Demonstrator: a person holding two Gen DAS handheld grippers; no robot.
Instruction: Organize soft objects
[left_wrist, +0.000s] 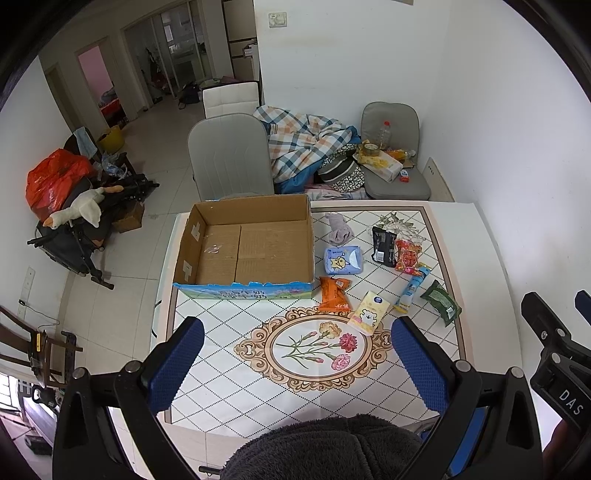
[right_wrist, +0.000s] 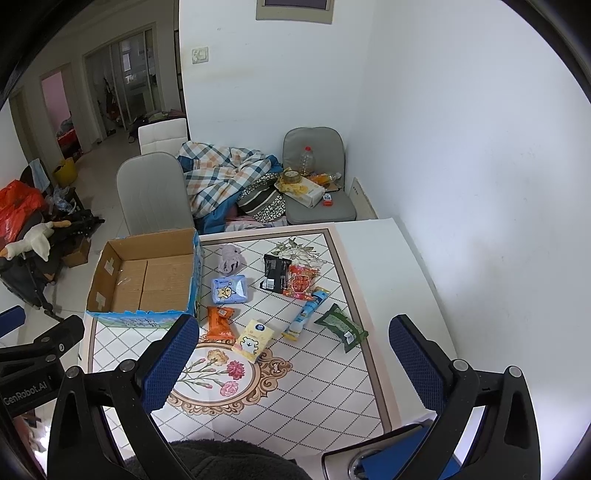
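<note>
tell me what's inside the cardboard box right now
The cardboard box holds no items: only its bare brown floor flaps, with a small clear scrap or tape bit near the seam. The strip of floor just behind the near wall is hidden in both views.

This is a lived-in home, a dining corner of a flat. A table (left_wrist: 476, 236) with a flowered, tile-patterned cover stands against a white wall, with padded chairs (left_wrist: 229, 162) around it. A checked quilt (left_wrist: 306, 144) is heaped on one seat, and an oil bottle (left_wrist: 384, 134) stands on another. Across the tiled floor sits a stroller (left_wrist: 77, 232) with a plush goose (left_wrist: 79, 210). Glass doors (left_wrist: 181, 48) and a pink room (left_wrist: 98, 74) open beyond.
</note>
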